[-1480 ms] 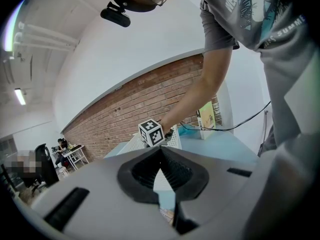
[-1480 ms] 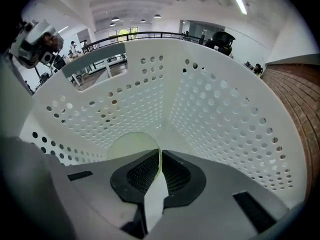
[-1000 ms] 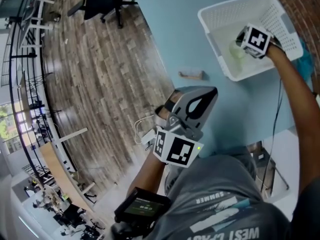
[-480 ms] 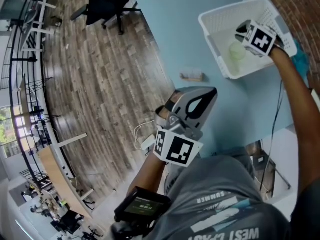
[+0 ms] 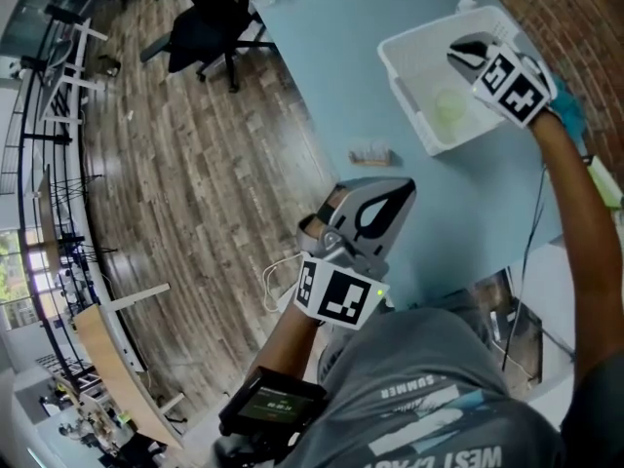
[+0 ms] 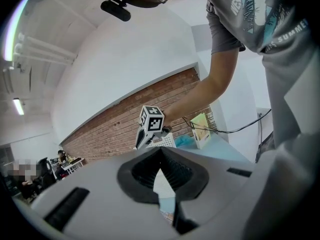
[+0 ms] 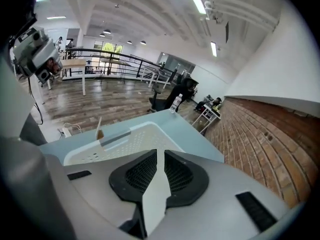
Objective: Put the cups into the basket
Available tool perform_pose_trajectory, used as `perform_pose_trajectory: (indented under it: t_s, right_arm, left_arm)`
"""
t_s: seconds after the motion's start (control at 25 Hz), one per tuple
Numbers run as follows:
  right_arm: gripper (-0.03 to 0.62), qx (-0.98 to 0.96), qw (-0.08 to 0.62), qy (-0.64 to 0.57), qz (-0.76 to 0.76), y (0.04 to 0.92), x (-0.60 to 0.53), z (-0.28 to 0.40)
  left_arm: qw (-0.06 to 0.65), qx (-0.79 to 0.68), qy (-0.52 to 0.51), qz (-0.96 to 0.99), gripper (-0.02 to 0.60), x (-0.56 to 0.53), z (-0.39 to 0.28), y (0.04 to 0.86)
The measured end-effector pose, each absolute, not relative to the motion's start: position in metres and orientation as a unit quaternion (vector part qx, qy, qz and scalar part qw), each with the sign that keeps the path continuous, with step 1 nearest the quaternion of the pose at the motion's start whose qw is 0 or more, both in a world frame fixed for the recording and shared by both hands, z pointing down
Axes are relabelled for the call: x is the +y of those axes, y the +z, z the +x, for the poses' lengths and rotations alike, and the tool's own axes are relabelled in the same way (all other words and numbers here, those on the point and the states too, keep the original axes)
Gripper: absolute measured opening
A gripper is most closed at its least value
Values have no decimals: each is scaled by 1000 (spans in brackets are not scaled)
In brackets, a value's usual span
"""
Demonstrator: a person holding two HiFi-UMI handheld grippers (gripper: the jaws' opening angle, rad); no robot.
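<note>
A white perforated basket [image 5: 414, 61] stands on the pale blue table at the far right. One pale green cup [image 5: 450, 106] lies on its floor. My right gripper [image 5: 456, 54] hangs above the basket, tilted down over the cup. Its jaws have just been opening; a narrow gap shows between them with nothing in it [image 7: 160, 154]. In the right gripper view the basket [image 7: 117, 143] lies just below and the cup is hidden. My left gripper [image 5: 402, 191] hovers near the table's front edge, its pads meeting at the tips and holding nothing [image 6: 160, 151].
A small brownish object [image 5: 372, 153] lies on the table between the two grippers. A teal item [image 5: 571, 117] sits right of the basket. A black office chair [image 5: 207, 16] stands on the wood floor, and a bottle [image 7: 175, 103] at the table's far corner.
My right gripper has risen out of the basket and tipped downward, leaving the green cup on the basket floor. The left gripper has lifted slightly.
</note>
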State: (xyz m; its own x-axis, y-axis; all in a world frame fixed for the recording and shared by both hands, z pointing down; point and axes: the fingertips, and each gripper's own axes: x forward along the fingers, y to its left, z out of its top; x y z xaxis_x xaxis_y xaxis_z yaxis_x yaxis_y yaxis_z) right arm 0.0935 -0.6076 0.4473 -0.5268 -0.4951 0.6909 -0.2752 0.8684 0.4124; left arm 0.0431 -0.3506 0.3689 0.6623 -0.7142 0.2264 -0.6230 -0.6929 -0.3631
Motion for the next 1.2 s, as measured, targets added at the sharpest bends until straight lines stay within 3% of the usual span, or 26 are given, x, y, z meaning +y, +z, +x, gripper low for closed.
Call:
perform_pose_trajectory:
  t_s: [0.32, 0.6, 0.72, 1.2]
  right_arm:
    - [38, -886, 337, -169, 270, 367, -561, 89]
    - [15, -899, 209, -268, 276, 263, -455, 72]
    - [14, -912, 124, -255, 296, 226, -400, 65]
    - [14, -900, 164, -249, 317, 221, -257, 72]
  left_arm:
    - [142, 367, -159, -906, 2, -331, 31, 345]
    - [173, 357, -150, -906, 2, -309, 20, 322]
    - [179, 352, -147, -907, 2, -299, 20, 312]
    - [212, 332, -109, -913, 2, -263, 19, 280]
